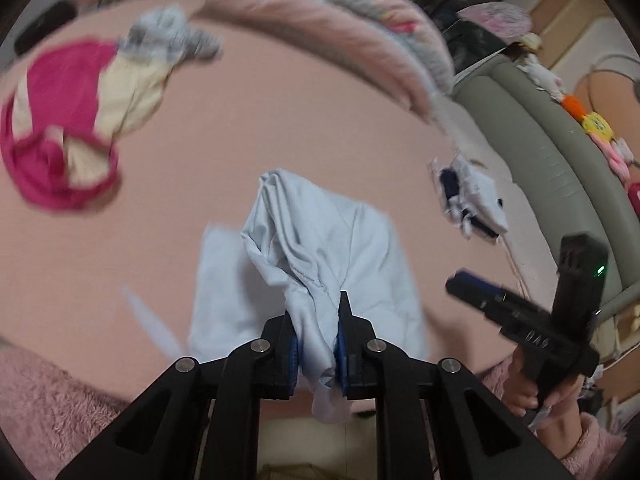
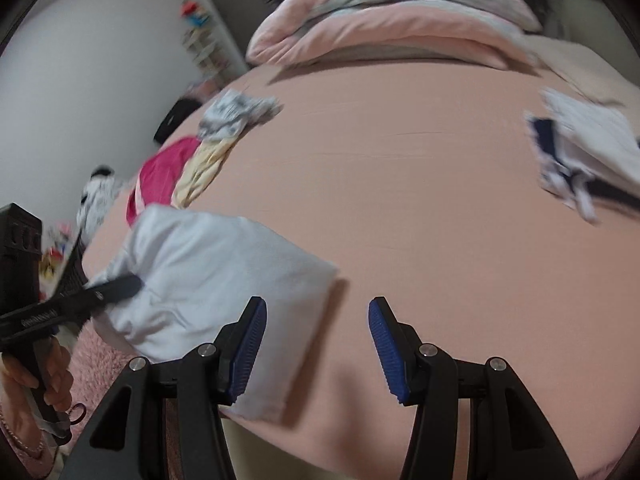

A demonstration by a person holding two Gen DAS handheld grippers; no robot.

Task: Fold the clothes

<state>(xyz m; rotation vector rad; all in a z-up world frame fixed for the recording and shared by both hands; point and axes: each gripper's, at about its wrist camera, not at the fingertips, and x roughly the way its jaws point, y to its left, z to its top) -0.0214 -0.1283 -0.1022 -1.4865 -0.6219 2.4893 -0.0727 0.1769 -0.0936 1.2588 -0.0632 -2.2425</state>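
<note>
My left gripper [image 1: 316, 344] clamps the bunched pale-blue cotton garment [image 1: 312, 248], unfolded; right gripper [image 2: 318, 344] jaws apart, empty. The crumpled magenta-and-cream clothes [image 1: 68, 120] on the bed [image 1: 280, 120] need folding.

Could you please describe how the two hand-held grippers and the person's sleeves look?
Both hand-held grippers, left and right, have matte black angular linkage arms with silver round pivot pins and ribbed blue finger pads. Seen from the left wrist, the right one has a black block body with a small green light and embossed lettering, too blurred to read. The sleeves are fluffy pink fleece.
</note>
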